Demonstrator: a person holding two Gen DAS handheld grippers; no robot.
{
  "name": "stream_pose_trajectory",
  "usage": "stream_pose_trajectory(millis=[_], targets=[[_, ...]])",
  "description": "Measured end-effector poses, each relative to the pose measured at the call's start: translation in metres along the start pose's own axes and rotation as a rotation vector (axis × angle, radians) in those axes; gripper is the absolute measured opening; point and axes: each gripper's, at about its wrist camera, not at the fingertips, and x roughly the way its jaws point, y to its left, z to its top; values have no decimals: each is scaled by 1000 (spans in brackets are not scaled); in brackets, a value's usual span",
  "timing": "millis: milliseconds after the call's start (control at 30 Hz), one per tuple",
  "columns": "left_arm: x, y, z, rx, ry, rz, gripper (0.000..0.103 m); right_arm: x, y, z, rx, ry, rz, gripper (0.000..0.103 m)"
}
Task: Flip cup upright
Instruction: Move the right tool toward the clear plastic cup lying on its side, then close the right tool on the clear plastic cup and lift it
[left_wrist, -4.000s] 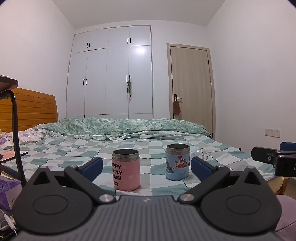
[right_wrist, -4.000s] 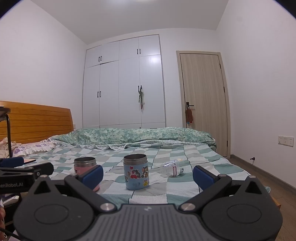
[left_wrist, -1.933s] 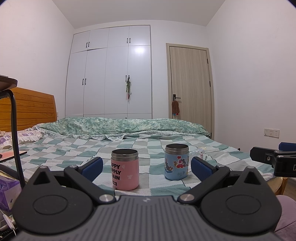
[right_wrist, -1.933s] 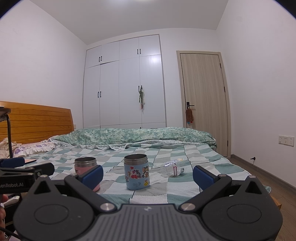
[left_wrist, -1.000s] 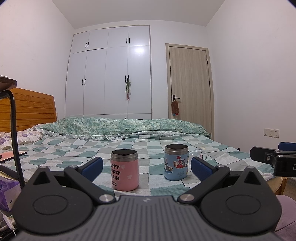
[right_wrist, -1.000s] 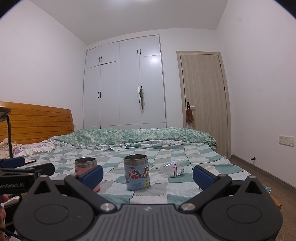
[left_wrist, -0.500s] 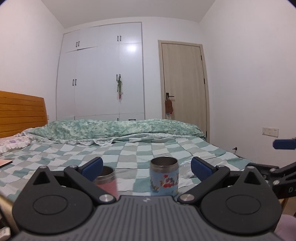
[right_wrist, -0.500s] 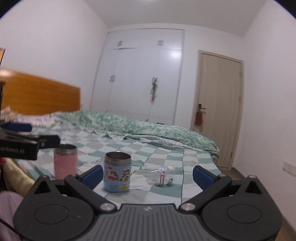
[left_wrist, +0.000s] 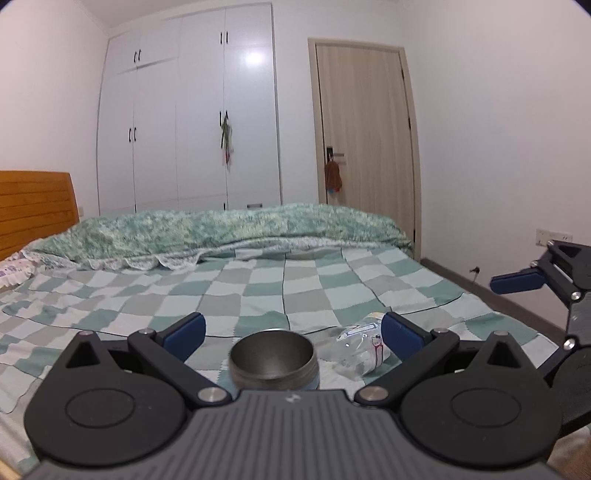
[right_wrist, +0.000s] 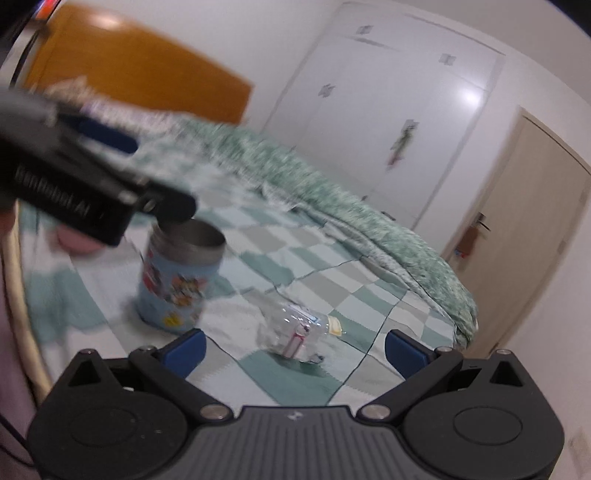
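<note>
A clear plastic cup (right_wrist: 301, 330) with a pink print lies on its side on the checked bedspread (right_wrist: 332, 269); it also shows in the left wrist view (left_wrist: 364, 349). A blue cartoon-print steel cup (right_wrist: 181, 278) stands upright to its left, its open rim (left_wrist: 272, 356) close below my left gripper. My left gripper (left_wrist: 291, 330) is open and empty, above the blue cup. My right gripper (right_wrist: 293, 347) is open and empty, with the clear cup just ahead between its fingers. The right gripper also shows in the left wrist view (left_wrist: 543, 284).
A pink cup (right_wrist: 75, 242) stands left of the blue one, mostly hidden behind the left gripper body (right_wrist: 74, 192). A green quilt (left_wrist: 229, 229) lies folded along the far side of the bed. White wardrobe (left_wrist: 192, 122), door (left_wrist: 364, 147) and wooden headboard (left_wrist: 35, 210) lie beyond.
Both grippers have moved forward and over the bed. The left one now stands over the blue cup; the right one has swung down and right toward the clear cup. The right view is blurred.
</note>
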Motion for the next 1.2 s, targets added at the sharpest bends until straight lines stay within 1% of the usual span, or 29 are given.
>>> stream_pose_trajectory(millis=[167,267,400,467,600,633,667,700,733,767,867,967,1200], targets=[[41,-13,11,20,48,21,103,56,-17,6,-192,50,55,103],[64,-15,18,29,84,36,103,86,-19,10,-335,63,93,103],[91,-10,22,23,162,40,103,128,-17,12,-541,77,129,102],[99,-8,21,28,180,37,103,149,-15,11,-631,81,162,102],[110,-5,14,37,211,33,103,193,-4,1,-814,131,235,100],[112,-5,12,40,222,35,103,202,1,-3,-847,144,238,94],[114,-4,10,41,232,46,103,208,5,-7,-874,153,243,81],[115,-1,8,36,239,41,103,212,9,-10,-891,166,258,72],[117,0,8,31,240,38,103,212,12,-13,-895,161,258,73],[116,1,8,29,235,34,103,206,15,-17,-914,130,244,72],[111,2,10,29,233,33,103,182,19,-21,-913,74,212,71],[99,-2,13,32,226,18,103,153,19,-17,-908,58,185,71],[41,-5,22,52,187,1,103,82,30,2,-883,30,130,71]])
